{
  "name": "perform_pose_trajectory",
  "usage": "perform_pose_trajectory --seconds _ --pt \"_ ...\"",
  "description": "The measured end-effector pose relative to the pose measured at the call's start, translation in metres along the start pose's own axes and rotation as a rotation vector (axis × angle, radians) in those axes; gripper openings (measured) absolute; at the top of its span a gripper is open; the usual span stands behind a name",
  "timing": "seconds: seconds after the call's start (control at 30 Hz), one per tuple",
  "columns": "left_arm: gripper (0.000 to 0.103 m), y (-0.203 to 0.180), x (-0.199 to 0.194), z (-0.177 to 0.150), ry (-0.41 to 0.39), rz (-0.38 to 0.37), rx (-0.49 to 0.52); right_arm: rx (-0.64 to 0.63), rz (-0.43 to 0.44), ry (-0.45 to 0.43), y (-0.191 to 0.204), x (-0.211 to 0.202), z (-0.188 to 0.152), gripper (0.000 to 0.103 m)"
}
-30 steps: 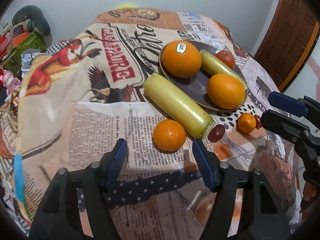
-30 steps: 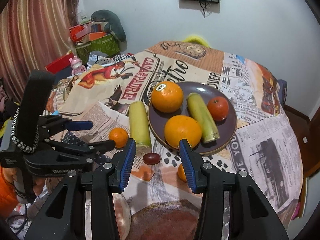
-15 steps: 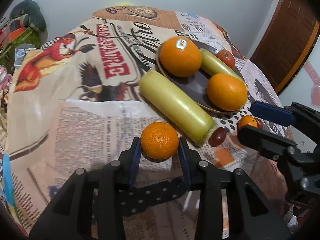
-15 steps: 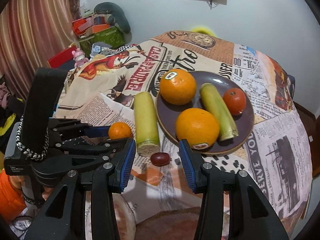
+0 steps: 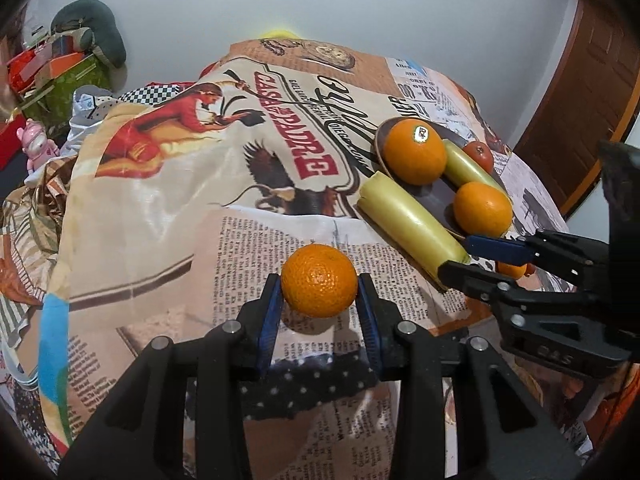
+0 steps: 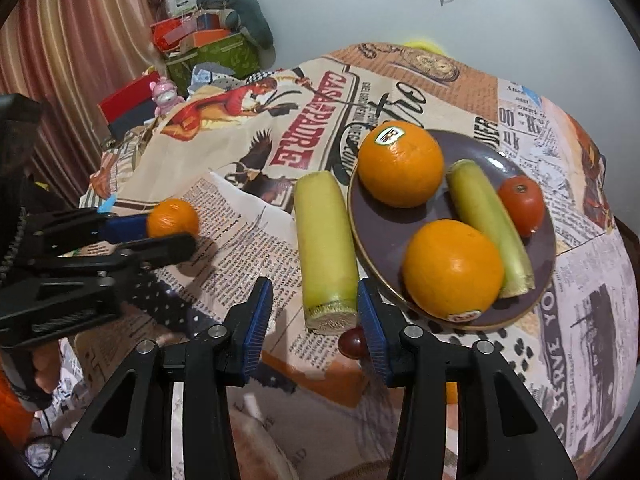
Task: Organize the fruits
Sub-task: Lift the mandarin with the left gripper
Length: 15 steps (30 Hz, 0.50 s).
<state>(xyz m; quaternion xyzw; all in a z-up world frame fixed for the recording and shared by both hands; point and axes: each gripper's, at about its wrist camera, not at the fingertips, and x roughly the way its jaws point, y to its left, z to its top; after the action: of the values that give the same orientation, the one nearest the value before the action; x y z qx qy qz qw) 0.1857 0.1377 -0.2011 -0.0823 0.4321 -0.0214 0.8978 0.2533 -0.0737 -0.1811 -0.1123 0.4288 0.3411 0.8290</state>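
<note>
- Mandarin (image 5: 319, 280) pinched between the left gripper's (image 5: 320, 308) blue pads, lifted just above the cloth (image 5: 248, 248).
- Right gripper (image 6: 316, 320) jaws part open and holding nothing, having just narrowed a little; the cut end of a stalk (image 6: 326, 240) lies between its tips.
- Grape (image 6: 352, 342) touching its right pad.
- Plate (image 6: 540, 280) ahead and to its right.

Two oranges (image 6: 401, 164), tomato (image 6: 521, 205) on plate (image 6: 384, 236); tangerine (image 6: 172, 218) left; grape (image 6: 352, 343) before plate.

My table's printed cloth (image 6: 248, 148) carries a brown plate (image 6: 384, 236), with a pale cob (image 6: 326, 248) and grape (image 6: 352, 342) beside it.
</note>
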Motion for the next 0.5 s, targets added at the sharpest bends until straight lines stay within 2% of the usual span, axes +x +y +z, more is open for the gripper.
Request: perform_pose_trajectory --seconds 0.1,0.5 --pt "0.037 0.0025 0.0013 -0.0025 0.003 -0.01 -0.006 -0.007 -0.027 -0.002 0.001 0.0022 -0.0004 0.038" --pt "0.037 -0.0003 0.0048 -0.0066 0.006 -0.028 -0.008 -0.03 -0.036 -0.008 0.0039 -0.0019 -0.0014 0.031"
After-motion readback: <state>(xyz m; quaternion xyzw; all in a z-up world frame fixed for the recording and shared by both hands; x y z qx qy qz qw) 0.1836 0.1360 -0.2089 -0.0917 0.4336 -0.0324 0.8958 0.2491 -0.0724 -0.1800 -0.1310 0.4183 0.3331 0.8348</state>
